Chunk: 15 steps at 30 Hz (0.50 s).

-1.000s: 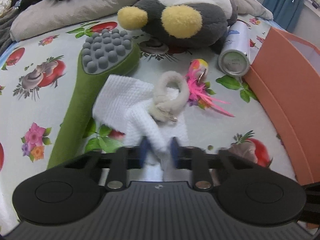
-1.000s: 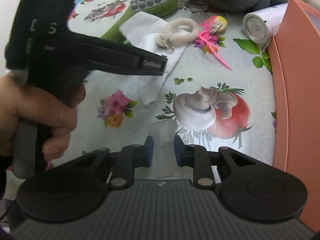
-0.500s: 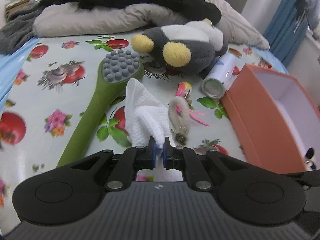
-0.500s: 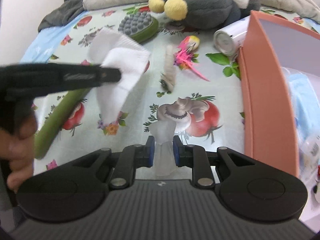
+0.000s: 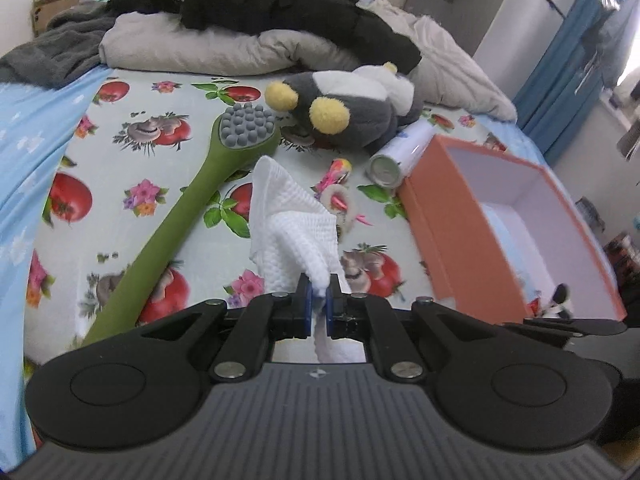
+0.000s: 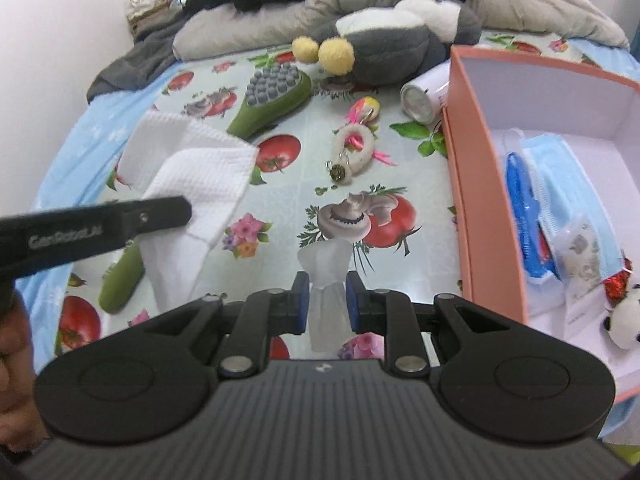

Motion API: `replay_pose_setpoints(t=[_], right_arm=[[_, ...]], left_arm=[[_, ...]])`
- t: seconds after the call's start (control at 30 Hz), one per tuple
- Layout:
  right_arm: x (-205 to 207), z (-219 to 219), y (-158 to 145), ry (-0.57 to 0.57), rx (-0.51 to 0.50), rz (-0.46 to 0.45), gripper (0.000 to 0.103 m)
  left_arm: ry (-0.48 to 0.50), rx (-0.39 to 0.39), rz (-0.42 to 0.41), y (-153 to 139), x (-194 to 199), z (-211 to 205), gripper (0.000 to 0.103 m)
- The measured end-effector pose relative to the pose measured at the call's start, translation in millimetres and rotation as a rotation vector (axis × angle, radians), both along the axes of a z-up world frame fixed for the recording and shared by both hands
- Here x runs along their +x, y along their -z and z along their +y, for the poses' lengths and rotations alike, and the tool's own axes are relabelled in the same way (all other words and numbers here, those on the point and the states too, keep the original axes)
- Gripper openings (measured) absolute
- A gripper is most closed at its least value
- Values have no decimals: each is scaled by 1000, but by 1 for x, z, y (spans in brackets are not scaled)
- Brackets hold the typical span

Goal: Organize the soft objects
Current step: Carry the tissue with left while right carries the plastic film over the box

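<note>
Holding a white waffle cloth [image 5: 294,226] in our left gripper [image 5: 318,306], whose jaws are pinched tight on one bunched corner, we have it hanging clear of the printed bedspread [image 5: 132,168], beside the green massage brush [image 5: 200,204]. Our right gripper [image 6: 326,306] is clamped on a small frosted, translucent soft piece [image 6: 326,276] that we cannot identify for certain; it too is off the bedspread, just left of the orange box [image 6: 466,184]. We judge the task partly done: the box already holds a blue face mask [image 6: 560,184], a blue item we cannot make out, some small packets and a little panda toy [image 6: 622,326]. Neither held thing is inside it yet, so both remain to be placed. Left on the bedspread are the fuzzy ring keychain [image 6: 354,148], the pink feathered toy [image 6: 362,110], the large grey plush [image 6: 384,48] and a white can [image 6: 424,98] lying on its side against the box. Of these, we reckon the soft ones belong in the box; the can and brush perhaps not.
</note>
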State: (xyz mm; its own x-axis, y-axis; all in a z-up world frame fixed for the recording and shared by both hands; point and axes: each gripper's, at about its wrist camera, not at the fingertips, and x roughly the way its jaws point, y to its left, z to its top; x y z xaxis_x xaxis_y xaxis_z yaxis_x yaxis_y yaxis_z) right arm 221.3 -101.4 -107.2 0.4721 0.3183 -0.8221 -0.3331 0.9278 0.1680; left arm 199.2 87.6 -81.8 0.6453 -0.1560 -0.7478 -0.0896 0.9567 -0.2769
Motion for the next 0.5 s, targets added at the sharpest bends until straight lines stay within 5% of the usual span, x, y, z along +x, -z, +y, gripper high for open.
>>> replay_pose_setpoints(t=[0.5], right_arm=[[-62, -19, -58, 1, 84, -89, 23]], left_arm=[[-48, -60, -52, -50, -91, -3, 8]])
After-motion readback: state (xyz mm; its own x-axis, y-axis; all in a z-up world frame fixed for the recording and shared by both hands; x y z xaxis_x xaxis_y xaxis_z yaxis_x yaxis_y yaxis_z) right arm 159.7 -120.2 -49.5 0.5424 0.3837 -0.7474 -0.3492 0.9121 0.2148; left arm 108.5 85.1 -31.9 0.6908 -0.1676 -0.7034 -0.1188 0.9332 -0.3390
